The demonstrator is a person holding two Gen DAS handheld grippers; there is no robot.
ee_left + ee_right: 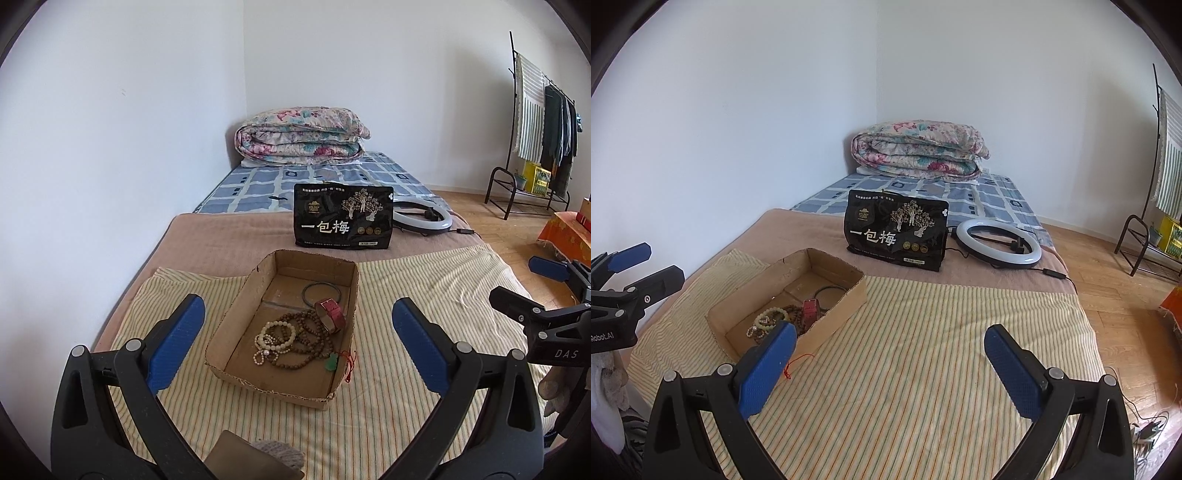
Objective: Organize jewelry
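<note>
Above the striped cloth (923, 350), both grippers' fingers spread wide, empty, flanking the cardboard tray (236, 321) near its edges.

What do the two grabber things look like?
The left gripper and the right gripper match: black plastic frames with silver rivets and two fingers with ridged blue pads. White lettering reads "DAS" on the right one, "Robot.AI" on the left.
</note>
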